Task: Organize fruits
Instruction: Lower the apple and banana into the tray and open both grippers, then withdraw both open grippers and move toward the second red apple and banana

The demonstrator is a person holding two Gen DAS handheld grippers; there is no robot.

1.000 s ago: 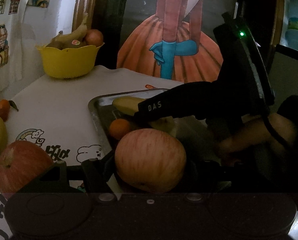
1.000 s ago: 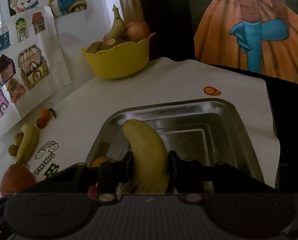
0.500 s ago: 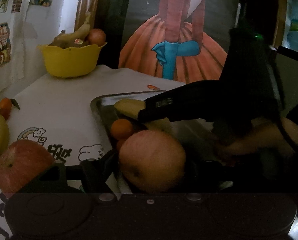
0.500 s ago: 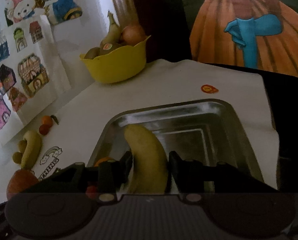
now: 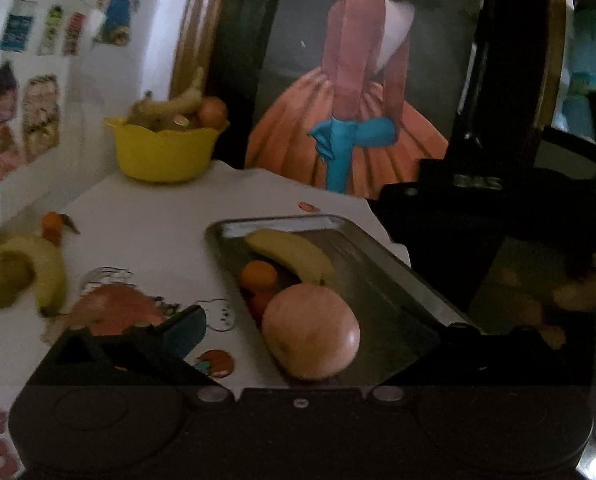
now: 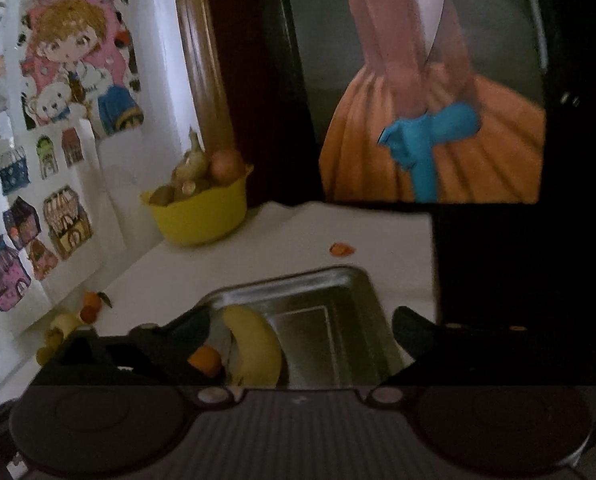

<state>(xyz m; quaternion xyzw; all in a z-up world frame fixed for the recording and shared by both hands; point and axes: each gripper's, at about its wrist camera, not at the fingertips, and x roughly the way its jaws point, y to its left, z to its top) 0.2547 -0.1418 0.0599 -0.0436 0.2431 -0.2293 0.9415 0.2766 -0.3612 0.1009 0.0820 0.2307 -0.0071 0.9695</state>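
A metal tray (image 5: pixel 382 264) on the white cloth holds a banana (image 5: pixel 289 254), a small orange (image 5: pixel 257 275) and an apple (image 5: pixel 310 332). My left gripper (image 5: pixel 318 328) is open, its fingers wide on either side of the apple, which rests in the tray. My right gripper (image 6: pixel 302 332) is open above the tray (image 6: pixel 338 280), with the banana (image 6: pixel 253 348) and the orange (image 6: pixel 205 360) lying below between its fingers. The right gripper's black body (image 5: pixel 478 216) shows at the right of the left wrist view.
A yellow bowl (image 5: pixel 163 152) of fruit stands at the back left. On the cloth left of the tray lie a second apple (image 5: pixel 113 308), a banana (image 5: pixel 45 268) and small oranges (image 5: pixel 53 222). A framed painting (image 5: pixel 354 80) leans behind the table.
Both grippers opened and pulled back and up. The apple and the banana were let go and now lie in the tray.
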